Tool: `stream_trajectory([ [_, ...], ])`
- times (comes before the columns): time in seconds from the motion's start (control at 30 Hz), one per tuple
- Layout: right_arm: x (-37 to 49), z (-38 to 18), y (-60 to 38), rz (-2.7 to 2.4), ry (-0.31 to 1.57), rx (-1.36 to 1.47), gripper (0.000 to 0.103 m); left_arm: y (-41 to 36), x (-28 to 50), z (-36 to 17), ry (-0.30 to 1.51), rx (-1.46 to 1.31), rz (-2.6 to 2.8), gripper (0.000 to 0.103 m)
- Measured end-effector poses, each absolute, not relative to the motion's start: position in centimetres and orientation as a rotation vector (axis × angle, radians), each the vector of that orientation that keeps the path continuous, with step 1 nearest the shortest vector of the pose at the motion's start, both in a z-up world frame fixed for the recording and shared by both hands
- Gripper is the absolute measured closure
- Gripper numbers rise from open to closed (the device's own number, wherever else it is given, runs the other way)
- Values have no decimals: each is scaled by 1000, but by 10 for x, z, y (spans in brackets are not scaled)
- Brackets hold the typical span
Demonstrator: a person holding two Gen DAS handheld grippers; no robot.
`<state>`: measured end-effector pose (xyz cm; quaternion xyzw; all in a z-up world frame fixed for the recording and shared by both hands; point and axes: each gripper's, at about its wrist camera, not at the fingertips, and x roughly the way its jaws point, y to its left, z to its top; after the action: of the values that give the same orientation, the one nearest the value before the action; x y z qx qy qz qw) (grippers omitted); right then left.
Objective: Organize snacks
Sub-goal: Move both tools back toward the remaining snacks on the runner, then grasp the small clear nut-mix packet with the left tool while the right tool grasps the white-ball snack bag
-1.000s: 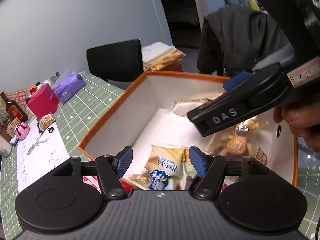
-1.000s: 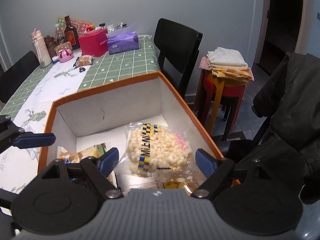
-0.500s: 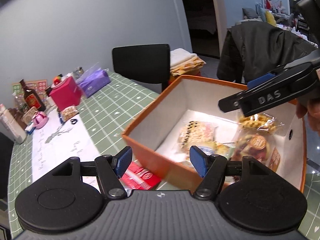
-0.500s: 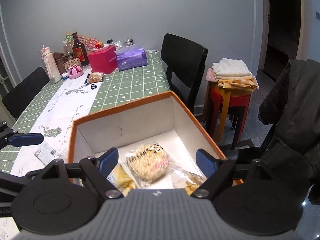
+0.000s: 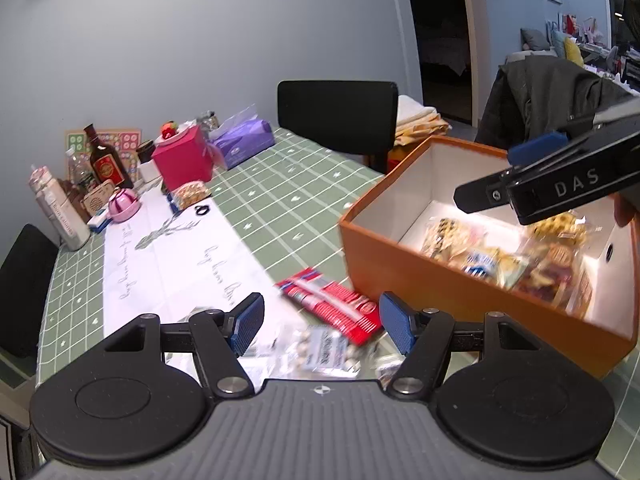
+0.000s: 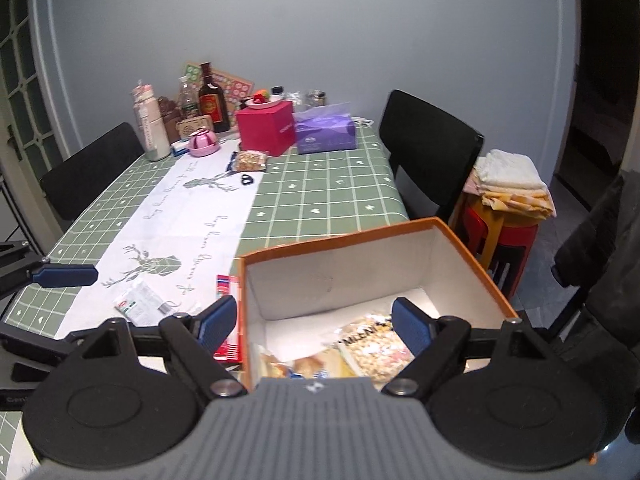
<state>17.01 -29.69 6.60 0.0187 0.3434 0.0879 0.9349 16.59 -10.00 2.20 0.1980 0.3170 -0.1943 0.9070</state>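
Note:
An orange box (image 5: 420,276) with white inner walls (image 6: 340,280) stands at the table's near right corner and holds several snack packets (image 5: 516,252), among them a clear popcorn-like bag (image 6: 376,344). A red snack packet (image 5: 336,304) and a clear packet (image 5: 324,350) lie on the table left of the box. The clear packet also shows in the right wrist view (image 6: 140,304). My left gripper (image 5: 322,322) is open and empty, above these loose packets. My right gripper (image 6: 314,326) is open and empty, above the box's near left part.
A green checked tablecloth (image 6: 320,184) with a white runner (image 6: 188,216) covers the table. At the far end stand bottles (image 6: 210,96), a red box (image 6: 266,128), a purple tissue pack (image 6: 326,132) and a small snack bag (image 6: 250,160). Black chairs (image 6: 432,148) stand around.
Both grippers have pulled back and up from inside the box. The left gripper has swung left, out over the loose packets on the table. Both stay open and empty.

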Motion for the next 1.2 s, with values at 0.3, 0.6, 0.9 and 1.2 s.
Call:
stream_trajectory([
  [0.3,174,67,-247,252,701,-27,20,-60,159,1,686,442,-359,17],
  [0.6,182,59,-212,300,715,-35,20,-102,137,-43,707,497,-499,14],
  [0.9,172,55,-205,326,700,-91,22,-131,149,-82,757,430,-569,14],
  [1.2,173,49,-213,322,711,-78,22,-124,157,-96,827,357,-601,43],
])
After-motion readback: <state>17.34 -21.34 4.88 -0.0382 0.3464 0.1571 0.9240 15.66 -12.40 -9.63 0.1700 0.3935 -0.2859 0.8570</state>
